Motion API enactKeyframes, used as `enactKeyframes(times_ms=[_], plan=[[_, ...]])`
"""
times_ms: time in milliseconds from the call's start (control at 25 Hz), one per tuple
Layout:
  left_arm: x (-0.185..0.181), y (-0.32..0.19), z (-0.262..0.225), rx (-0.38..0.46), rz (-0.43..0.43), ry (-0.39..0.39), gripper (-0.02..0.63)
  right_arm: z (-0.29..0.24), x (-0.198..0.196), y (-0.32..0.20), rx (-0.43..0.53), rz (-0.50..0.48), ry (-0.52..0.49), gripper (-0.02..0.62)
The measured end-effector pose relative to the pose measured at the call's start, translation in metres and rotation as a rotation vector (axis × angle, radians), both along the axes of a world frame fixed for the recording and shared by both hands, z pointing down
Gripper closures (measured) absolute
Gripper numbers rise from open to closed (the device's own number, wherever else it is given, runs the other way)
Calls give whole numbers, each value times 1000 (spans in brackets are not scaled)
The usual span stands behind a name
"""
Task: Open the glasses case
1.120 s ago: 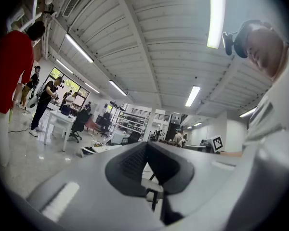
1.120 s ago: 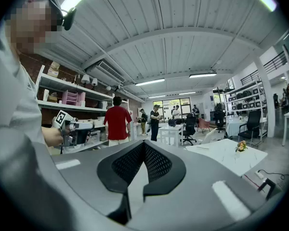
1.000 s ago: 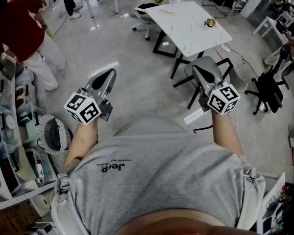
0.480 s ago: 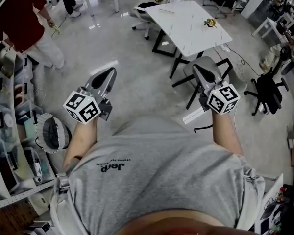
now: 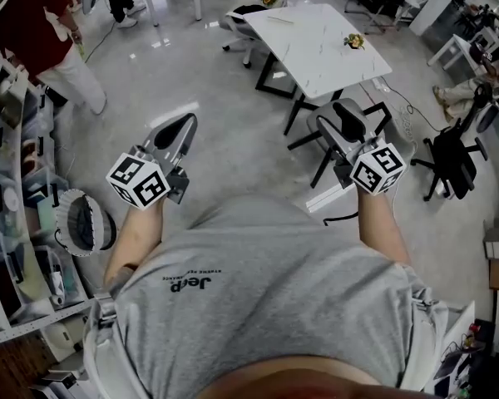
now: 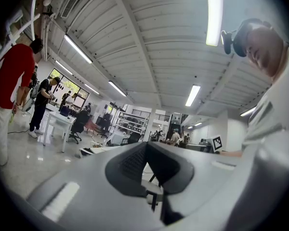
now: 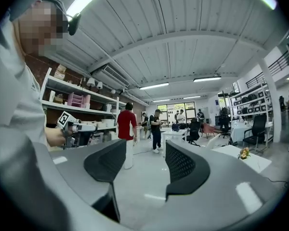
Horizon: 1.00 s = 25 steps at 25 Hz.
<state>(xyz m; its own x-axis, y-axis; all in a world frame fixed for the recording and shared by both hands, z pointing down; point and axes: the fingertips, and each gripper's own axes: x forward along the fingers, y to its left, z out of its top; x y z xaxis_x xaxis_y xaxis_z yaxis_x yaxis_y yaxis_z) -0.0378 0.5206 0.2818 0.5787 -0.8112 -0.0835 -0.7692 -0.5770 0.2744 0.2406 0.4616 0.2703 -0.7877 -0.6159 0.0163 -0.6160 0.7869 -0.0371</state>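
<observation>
No glasses case shows in any view. In the head view I hold both grippers level in front of my grey shirt, over the floor. My left gripper (image 5: 185,123) is shut: in the left gripper view (image 6: 146,147) its dark pads meet with nothing between them. My right gripper (image 5: 343,110) is open. Its jaws have just been opening, and in the right gripper view (image 7: 145,163) a clear gap with nothing in it separates the two pads.
A white table (image 5: 320,44) with a small yellow item stands ahead on the grey floor, with chairs (image 5: 341,131) around it. Storage shelves (image 5: 12,214) run along the left, a round wire basket (image 5: 83,223) beside them. A person in red (image 5: 37,36) stands far left. A black chair (image 5: 453,152) is at right.
The right gripper's jaws have opened from shut. The person in red has stepped away toward the upper left. Both hands stay almost where they were.
</observation>
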Motion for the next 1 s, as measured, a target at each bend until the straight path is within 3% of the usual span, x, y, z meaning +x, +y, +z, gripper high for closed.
enactKeyframes(times_ms=[80,200,720,1000], plan=[[11,1,-1,2,-6,-1,574,-2,10,0,16,-6,6,325],[31,3,-2,3,-19,1,574,-4,26,0,30,-23,18,299],[103,11,8,-45,-61,-2,574,22,92,-11,1,-61,28,298],[97,-8,18,-73,-53,7,574,37,83,-30,-30,-62,39,298]])
